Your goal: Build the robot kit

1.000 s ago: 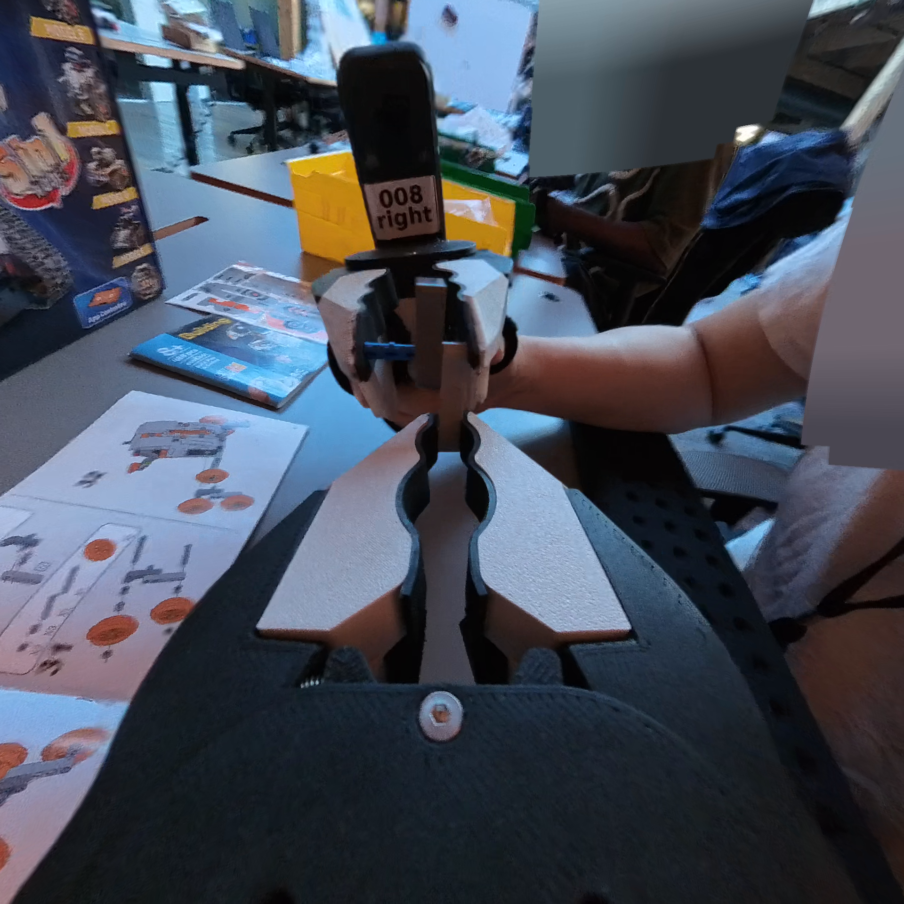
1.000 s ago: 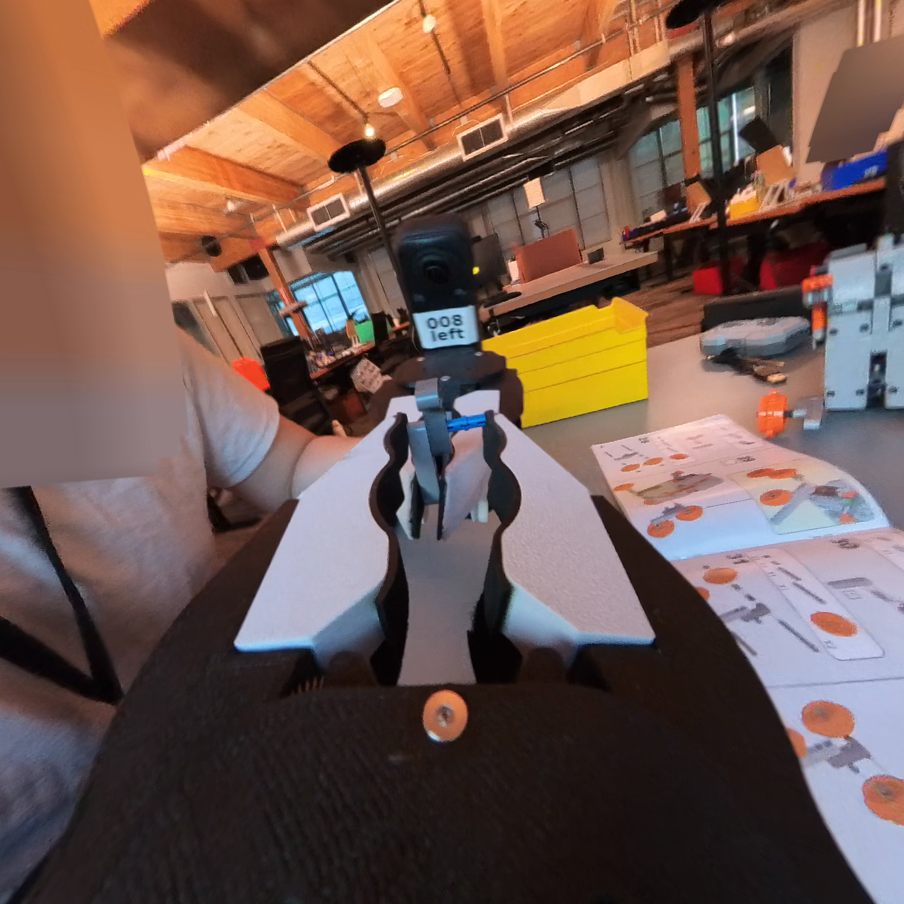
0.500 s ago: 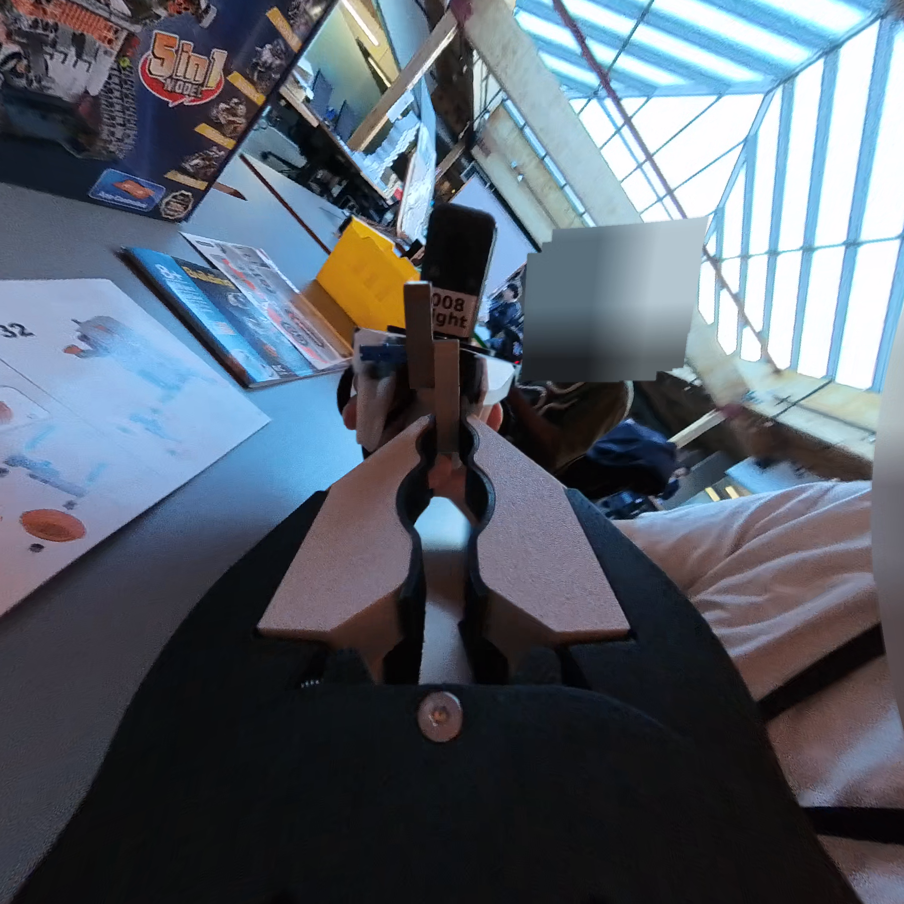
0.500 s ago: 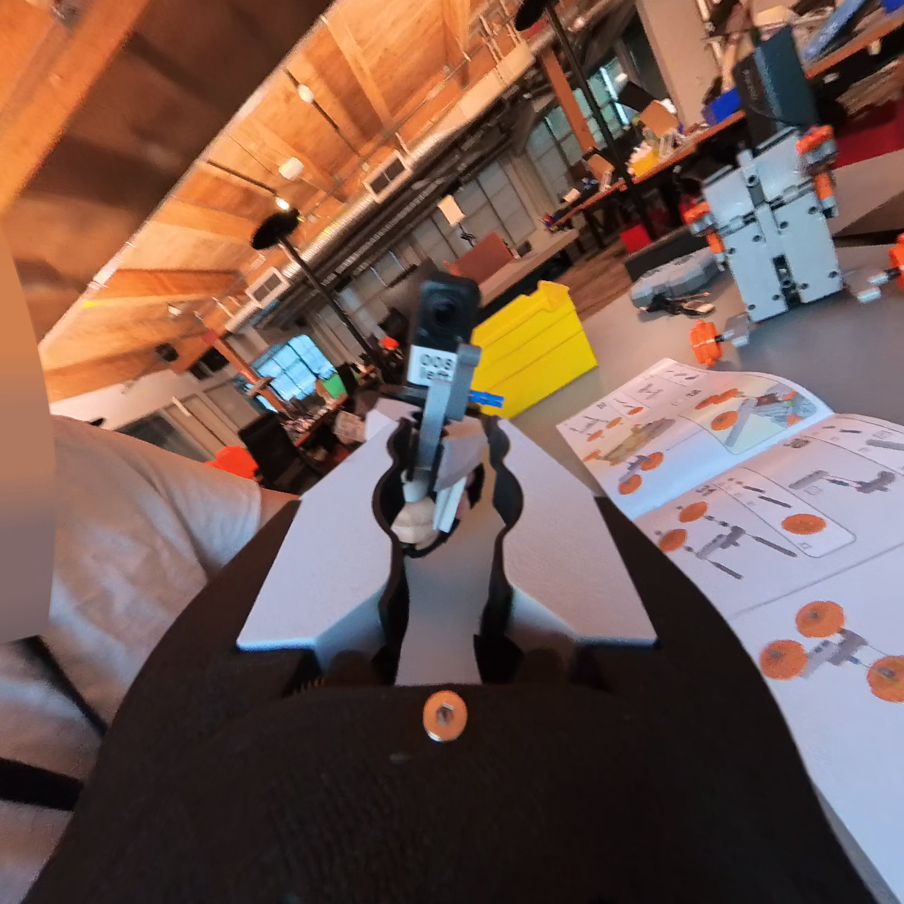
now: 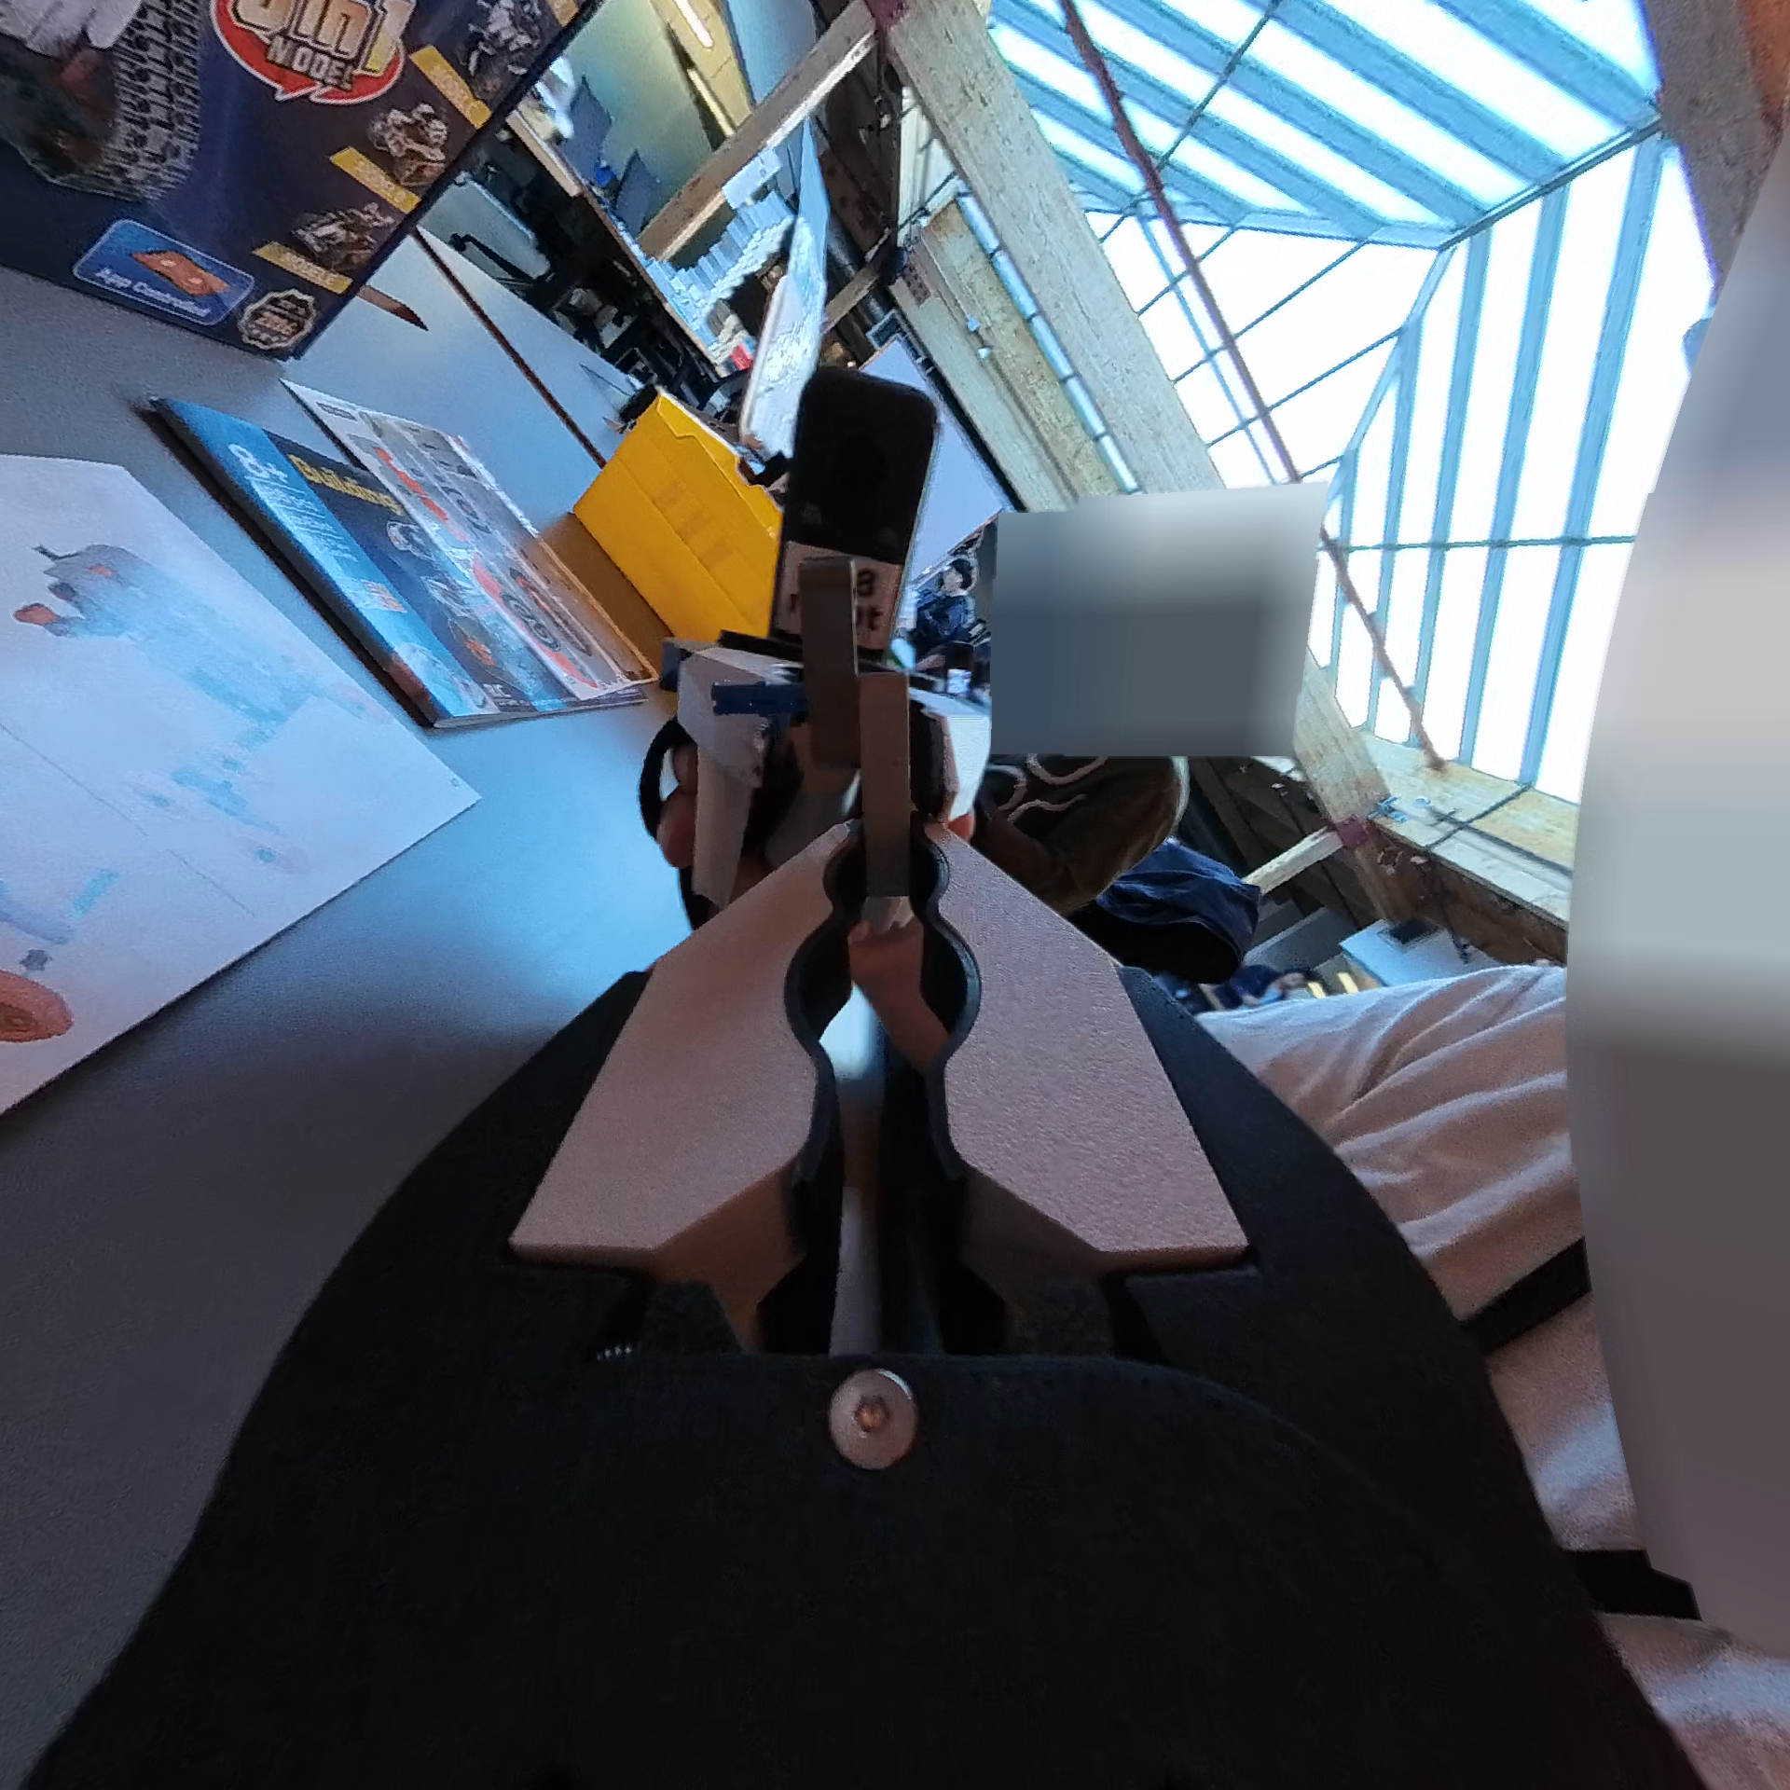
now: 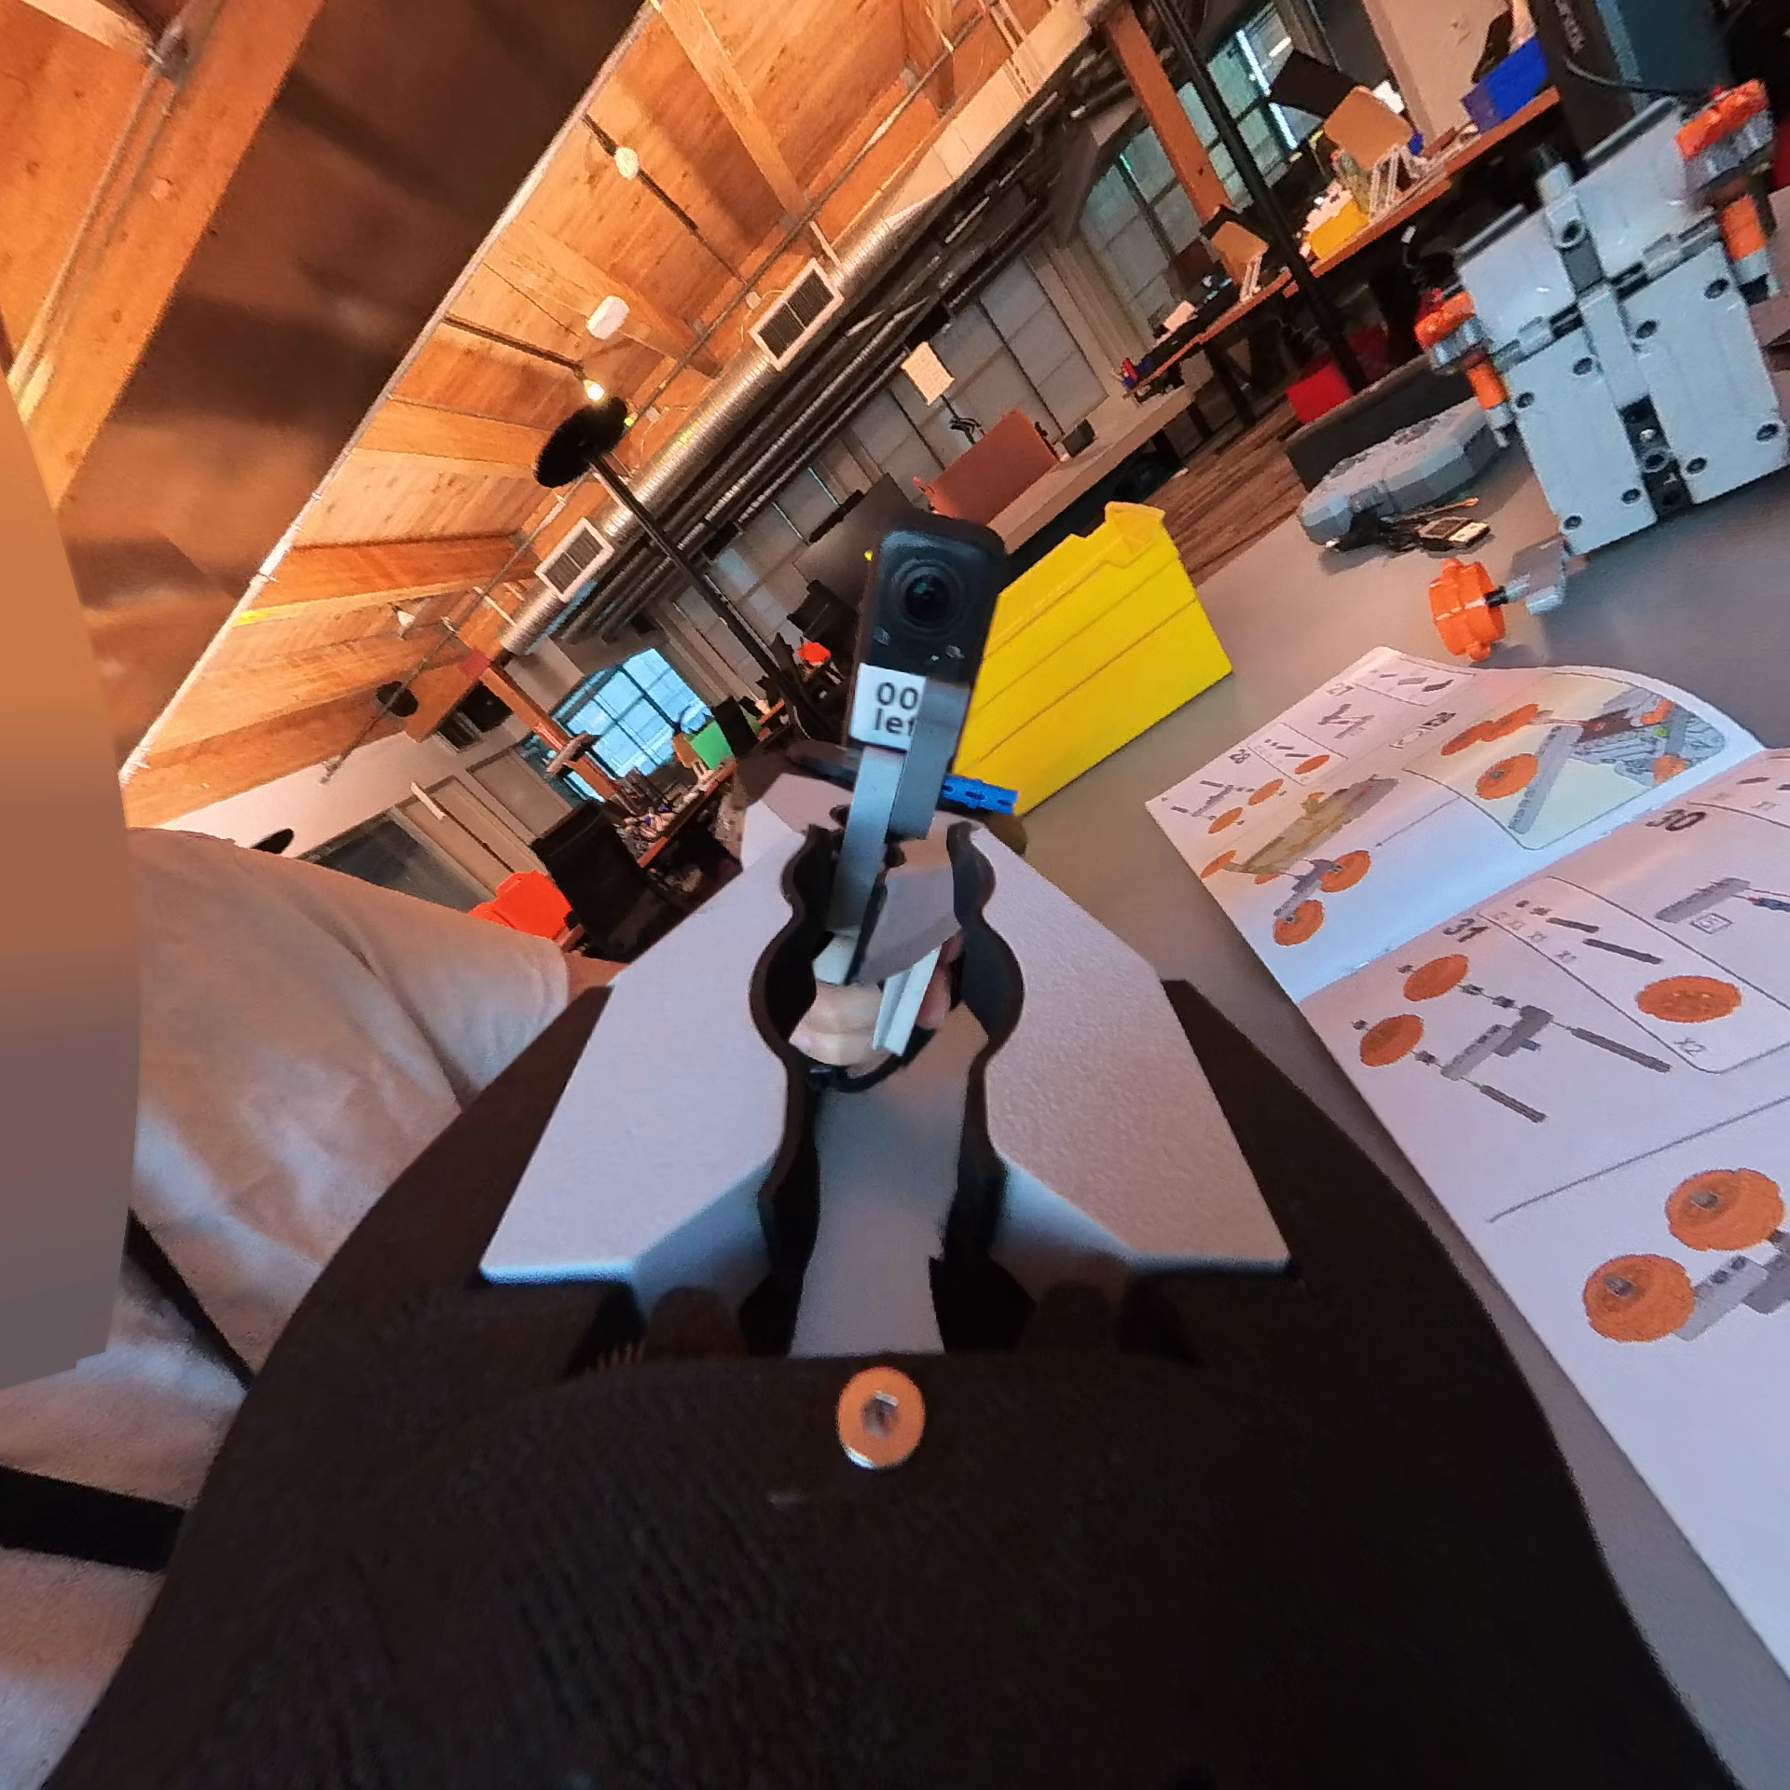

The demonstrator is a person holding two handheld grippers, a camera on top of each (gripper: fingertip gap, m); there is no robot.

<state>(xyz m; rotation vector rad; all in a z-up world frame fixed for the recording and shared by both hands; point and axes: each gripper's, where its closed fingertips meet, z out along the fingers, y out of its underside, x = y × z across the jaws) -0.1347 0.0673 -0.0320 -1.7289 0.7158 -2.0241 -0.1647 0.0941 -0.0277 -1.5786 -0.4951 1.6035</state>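
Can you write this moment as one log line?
left gripper: shut on grey beam | right gripper: shut on pinned beam, blue pin sideways | beams side by side | instruction booklet nearby

Both grippers raised off the desk, tipped up, facing each other nose to nose. Left gripper (image 5: 879,852): fingers nearly together, pinched on lower end of a thin grey beam piece (image 5: 883,775); white pads w/ black wavy inner edges, tips close. Right gripper (image 6: 886,852): fingers likewise drawn in, clamped on a grey beam (image 6: 872,852) that sticks up past tips. Seen from left view, right gripper (image 5: 775,746) sits just beyond, rolled to one side, person's hand (image 5: 683,823) wrapped round its grip. From right view, left gripper (image 6: 906,930) likewise close, tilted, w/ fingers of hand (image 6: 838,1027) showing below. Pale sleeve (image 6: 320,988) at lower left.
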